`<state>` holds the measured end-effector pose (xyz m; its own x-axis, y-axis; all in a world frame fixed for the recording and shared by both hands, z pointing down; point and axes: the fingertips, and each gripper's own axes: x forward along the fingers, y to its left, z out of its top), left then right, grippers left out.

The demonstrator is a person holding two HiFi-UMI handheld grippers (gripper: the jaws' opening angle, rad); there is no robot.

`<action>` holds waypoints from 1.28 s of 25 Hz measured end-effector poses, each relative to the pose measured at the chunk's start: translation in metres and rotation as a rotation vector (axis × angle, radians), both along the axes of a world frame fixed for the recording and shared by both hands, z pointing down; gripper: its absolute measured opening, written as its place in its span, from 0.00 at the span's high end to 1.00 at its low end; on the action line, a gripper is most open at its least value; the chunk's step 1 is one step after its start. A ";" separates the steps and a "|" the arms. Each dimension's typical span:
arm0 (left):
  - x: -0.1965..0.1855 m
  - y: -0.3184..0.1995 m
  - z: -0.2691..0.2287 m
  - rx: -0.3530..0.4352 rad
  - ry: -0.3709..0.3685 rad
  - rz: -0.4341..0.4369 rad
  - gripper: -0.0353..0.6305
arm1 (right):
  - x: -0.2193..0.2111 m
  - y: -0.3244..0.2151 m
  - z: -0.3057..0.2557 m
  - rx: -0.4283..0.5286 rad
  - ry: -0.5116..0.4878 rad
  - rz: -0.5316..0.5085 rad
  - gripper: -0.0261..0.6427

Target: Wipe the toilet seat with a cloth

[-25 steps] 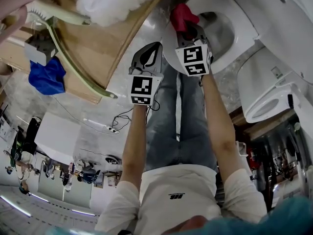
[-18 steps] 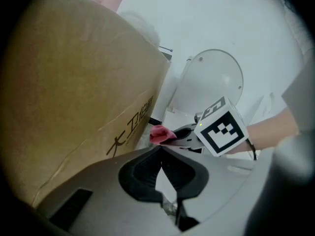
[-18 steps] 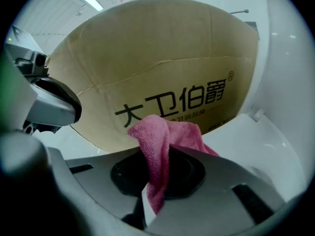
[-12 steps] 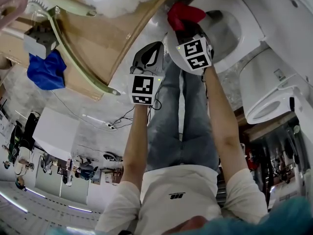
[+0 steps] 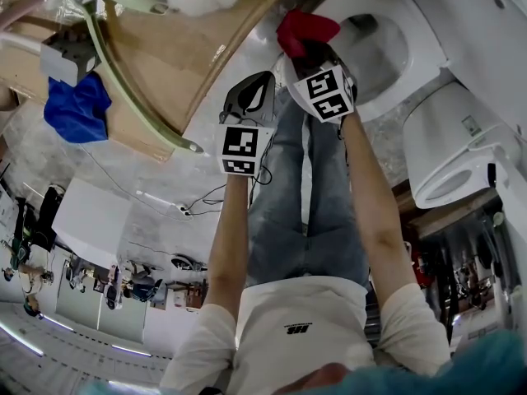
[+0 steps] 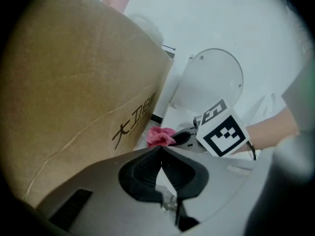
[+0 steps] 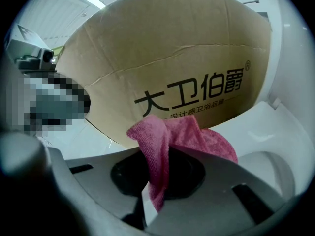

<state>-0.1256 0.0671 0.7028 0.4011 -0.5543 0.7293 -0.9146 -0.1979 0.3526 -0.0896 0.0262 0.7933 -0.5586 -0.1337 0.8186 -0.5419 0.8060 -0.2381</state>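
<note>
- Right now the pink cloth (image 5: 305,30) sits at the upper middle of the head view, over the left edge of the toilet seat (image 5: 416,56). No view shows whether it touches the seat.
- Your right gripper (image 5: 309,52) has its jaws clamped on the cloth. In the right gripper view a fold of the cloth (image 7: 172,141) hangs down between the jaws while the rest bunches above them.
- Your left gripper (image 5: 262,76) is just left of the right one in the head view and carries nothing. In the left gripper view its jaw tips (image 6: 161,154) meet with nothing between them.
- From the left gripper view you see the cloth (image 6: 160,136) at frame centre, with the right gripper's marker cube (image 6: 221,132) just right of it and the raised toilet lid (image 6: 211,82) above.
- A large cardboard box (image 5: 189,56) stands just left of the toilet; it fills the upper part of the right gripper view (image 7: 172,58).
- A blue rag (image 5: 78,113) lies at the far left of the head view, and a second white fixture (image 5: 445,146) sits at the right.
</note>
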 end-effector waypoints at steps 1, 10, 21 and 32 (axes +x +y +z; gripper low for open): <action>-0.001 0.002 0.001 -0.003 -0.003 0.002 0.93 | -0.001 0.004 0.000 -0.005 -0.003 -0.004 0.93; 0.000 0.013 0.001 0.003 -0.007 0.003 0.93 | -0.001 0.038 0.001 -0.042 -0.024 -0.027 0.93; 0.009 0.031 0.004 -0.016 0.000 0.003 0.93 | 0.006 0.077 0.001 -0.071 -0.027 -0.068 0.93; 0.018 0.047 0.008 -0.033 -0.003 -0.008 0.93 | 0.021 0.112 0.002 -0.095 -0.039 -0.099 0.93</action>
<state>-0.1076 0.1143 0.7107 0.3945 -0.5328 0.7487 -0.9172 -0.1791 0.3558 -0.0690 0.1379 0.7948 -0.5968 0.0011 0.8024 -0.4495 0.8279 -0.3354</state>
